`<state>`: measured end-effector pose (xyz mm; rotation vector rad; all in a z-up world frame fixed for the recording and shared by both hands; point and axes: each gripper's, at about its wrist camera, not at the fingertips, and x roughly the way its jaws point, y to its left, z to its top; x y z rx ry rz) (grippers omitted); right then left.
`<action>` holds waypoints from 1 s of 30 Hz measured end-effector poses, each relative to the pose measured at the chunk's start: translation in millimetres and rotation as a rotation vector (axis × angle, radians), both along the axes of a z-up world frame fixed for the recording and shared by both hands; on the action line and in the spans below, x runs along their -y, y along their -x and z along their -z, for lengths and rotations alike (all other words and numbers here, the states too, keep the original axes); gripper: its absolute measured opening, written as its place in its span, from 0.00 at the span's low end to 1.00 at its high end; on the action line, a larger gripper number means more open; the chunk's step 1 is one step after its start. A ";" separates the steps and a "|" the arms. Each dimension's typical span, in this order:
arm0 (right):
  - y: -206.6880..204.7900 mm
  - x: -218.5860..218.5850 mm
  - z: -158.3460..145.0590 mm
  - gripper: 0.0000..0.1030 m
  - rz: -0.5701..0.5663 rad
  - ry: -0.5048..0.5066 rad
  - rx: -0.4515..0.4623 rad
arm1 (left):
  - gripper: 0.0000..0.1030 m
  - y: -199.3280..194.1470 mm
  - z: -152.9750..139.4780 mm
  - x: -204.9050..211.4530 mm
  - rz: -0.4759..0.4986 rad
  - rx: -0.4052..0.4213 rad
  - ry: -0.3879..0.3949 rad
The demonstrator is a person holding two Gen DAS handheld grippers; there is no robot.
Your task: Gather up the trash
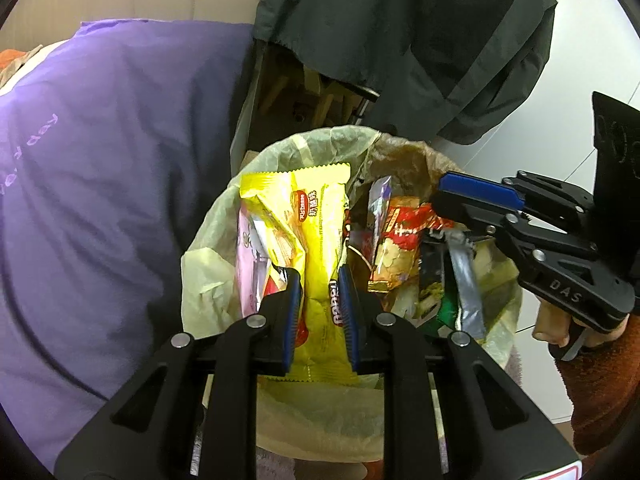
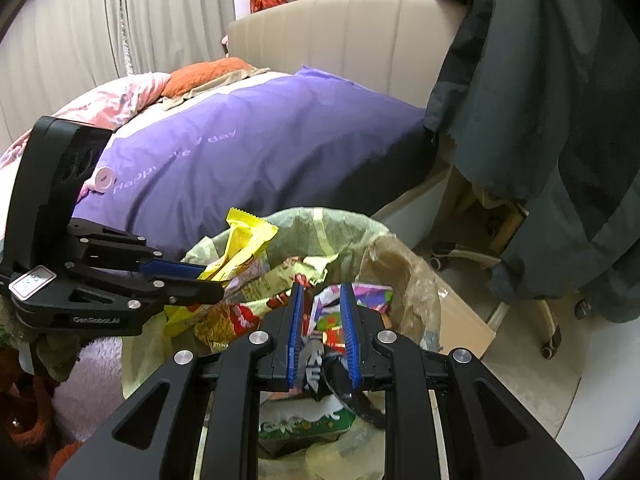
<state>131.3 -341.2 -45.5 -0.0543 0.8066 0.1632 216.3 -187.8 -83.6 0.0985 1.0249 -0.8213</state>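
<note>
Both tools hang over the trash bin (image 1: 224, 216), a small round one lined with a pale yellowish bag and already stuffed to the brim with snack wrappers.

The left tool (image 1: 320, 280) has a yellow snack wrapper (image 1: 316, 216) pinched between its two blue pads (image 1: 294, 300). The pads stand close together, pressed flat on either side of the wrapper's lower half. The wrapper stands upright from the grip, its crimped top edge reaching toward the far rim of the bin, and it sits directly above the bin's left side, just beside a pink packet (image 1: 248, 264) that leans against the liner.

The right tool (image 2: 322, 292) is likewise drawn narrow, and its blue pads close on a crumpled wrapper (image 2: 320, 356) with silvery and dark parts that trails down between the fingers. That bundle sits above the right half of the bin, just over a heap of red and gold wrappers (image 1: 400, 236) and a purple and white packet (image 2: 368, 294). In the left wrist view the right tool (image 1: 440, 192) reaches in from the side, with a hand (image 1: 556, 328) and a rust-brown sleeve (image 1: 592, 392) behind it.

The bin stands on the floor beside a bed with a purple duvet (image 2: 260, 148). A dark grey-green jacket (image 2: 540, 100) hangs over a chair just behind the bin.
</note>
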 end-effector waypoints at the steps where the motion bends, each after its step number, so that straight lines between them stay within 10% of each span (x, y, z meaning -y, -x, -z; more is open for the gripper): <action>1: -1.1 -0.2 -0.6 0.18 0.002 0.004 0.003 | 0.18 0.3 -1.8 -0.8 0.001 0.002 0.005; 14: 8.8 19.0 -17.7 0.42 0.072 -0.086 0.066 | 0.43 7.3 -31.2 -19.3 -0.061 0.030 0.074; 30: 66.8 8.1 -59.2 0.43 0.156 -0.144 0.200 | 0.67 53.7 -77.7 -56.0 -0.222 0.156 0.121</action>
